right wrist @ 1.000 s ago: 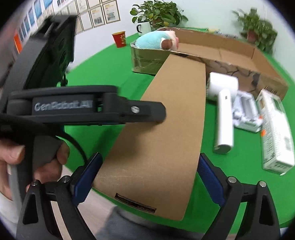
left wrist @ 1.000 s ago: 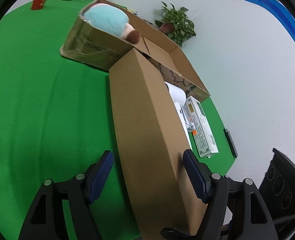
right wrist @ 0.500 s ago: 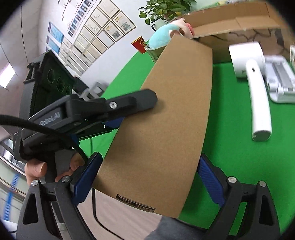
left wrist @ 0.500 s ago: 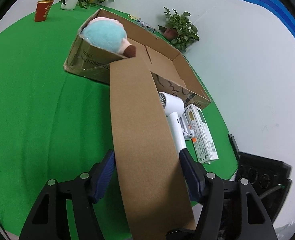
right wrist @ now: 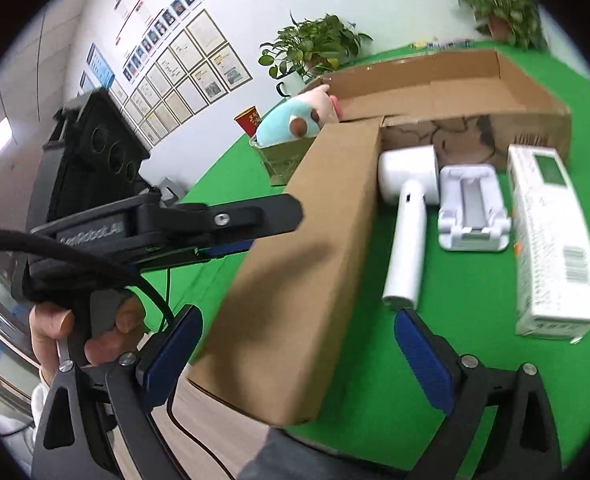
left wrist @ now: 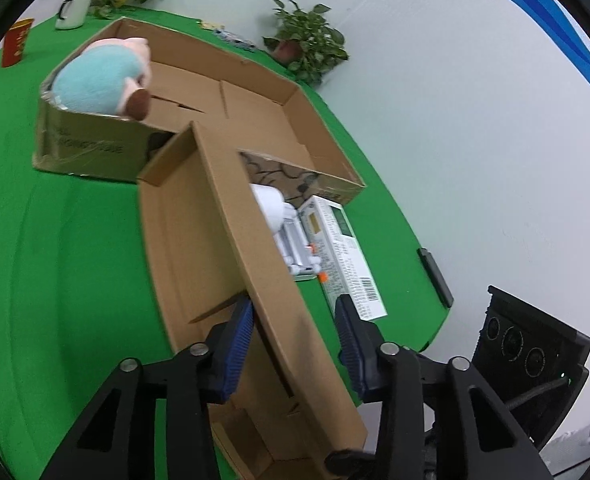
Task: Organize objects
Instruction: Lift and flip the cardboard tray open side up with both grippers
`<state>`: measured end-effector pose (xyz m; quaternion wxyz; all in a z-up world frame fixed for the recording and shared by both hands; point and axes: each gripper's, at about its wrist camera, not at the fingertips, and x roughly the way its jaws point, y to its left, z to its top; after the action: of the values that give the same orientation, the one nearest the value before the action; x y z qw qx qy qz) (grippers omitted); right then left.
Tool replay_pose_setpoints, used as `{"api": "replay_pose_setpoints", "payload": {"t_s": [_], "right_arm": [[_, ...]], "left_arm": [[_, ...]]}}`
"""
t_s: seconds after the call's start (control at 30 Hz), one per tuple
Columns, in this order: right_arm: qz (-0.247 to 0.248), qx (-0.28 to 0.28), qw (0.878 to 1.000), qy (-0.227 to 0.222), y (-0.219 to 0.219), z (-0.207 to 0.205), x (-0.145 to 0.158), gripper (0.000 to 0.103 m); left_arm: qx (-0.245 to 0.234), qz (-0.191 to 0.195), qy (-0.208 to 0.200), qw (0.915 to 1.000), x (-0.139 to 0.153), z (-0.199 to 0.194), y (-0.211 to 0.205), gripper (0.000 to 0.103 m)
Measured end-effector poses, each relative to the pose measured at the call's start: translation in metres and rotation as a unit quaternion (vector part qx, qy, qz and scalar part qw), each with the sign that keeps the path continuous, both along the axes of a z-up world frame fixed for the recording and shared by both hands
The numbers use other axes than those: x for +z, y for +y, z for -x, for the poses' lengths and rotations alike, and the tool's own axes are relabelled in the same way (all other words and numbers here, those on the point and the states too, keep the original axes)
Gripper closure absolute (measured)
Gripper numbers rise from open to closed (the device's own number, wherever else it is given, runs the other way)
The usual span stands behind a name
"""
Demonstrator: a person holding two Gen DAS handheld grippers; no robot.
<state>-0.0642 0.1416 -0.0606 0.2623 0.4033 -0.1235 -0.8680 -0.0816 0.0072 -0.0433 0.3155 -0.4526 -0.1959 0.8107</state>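
The left gripper (left wrist: pixel 293 334) straddles the near wall of a long, shallow cardboard lid (left wrist: pixel 199 248); its blue fingers (left wrist: pixel 237 338) are closing with that wall between them, the left pad against the inner face and the right pad a little off the outer face. The lid is tilted up on its side, its open inside turned toward the left of that view, its far end reaching the big box. In the right wrist view the right gripper (right wrist: pixel 295 358) has its fingers spread wide, one on each side of the lid's near corner (right wrist: pixel 295 280) without touching it, and a hand (right wrist: pixel 75 332) grips the handle of the left gripper on the left. Just right of the lid, on the green table (left wrist: pixel 55 260), lie a white hair dryer (right wrist: pixel 409 216), a white phone stand (right wrist: pixel 473 210) and a white carton with green print (right wrist: pixel 551 240), side by side. Behind them sits a large open cardboard box (left wrist: pixel 255 120), with a teal and pink plush toy (left wrist: pixel 103 82) propped in its left end. Farther back on the table are a red cup (left wrist: pixel 15 42), a white mug (left wrist: pixel 73 10) and two potted plants (left wrist: pixel 309 46), and a wall of framed pictures (right wrist: pixel 183 68) shows in the right wrist view.
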Motion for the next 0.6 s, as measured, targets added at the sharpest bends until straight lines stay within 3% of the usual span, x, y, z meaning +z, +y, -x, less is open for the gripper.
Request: {"api": "replay_pose_setpoints", "payload": {"t_s": [0.27, 0.37, 0.43, 0.6], "right_arm": [[-0.015, -0.014, 1.0, -0.01, 0.014, -0.004, -0.008, 0.008], [-0.03, -0.036, 0.999, -0.014, 0.022, 0.0, -0.013, 0.026], [-0.025, -0.058, 0.998, -0.028, 0.033, 0.004, -0.019, 0.047], [-0.02, -0.066, 0.997, -0.033, 0.036, 0.012, -0.024, 0.058]], "left_arm": [[-0.038, 0.02, 0.014, 0.999, 0.003, 0.017, 0.044, 0.064], [-0.038, 0.031, 0.019, 0.9986, 0.003, 0.019, 0.052, 0.064], [-0.03, 0.04, 0.025, 0.9985, 0.004, 0.018, 0.049, 0.064], [0.008, 0.055, 0.04, 0.9977, 0.005, 0.007, 0.014, 0.064]]}}
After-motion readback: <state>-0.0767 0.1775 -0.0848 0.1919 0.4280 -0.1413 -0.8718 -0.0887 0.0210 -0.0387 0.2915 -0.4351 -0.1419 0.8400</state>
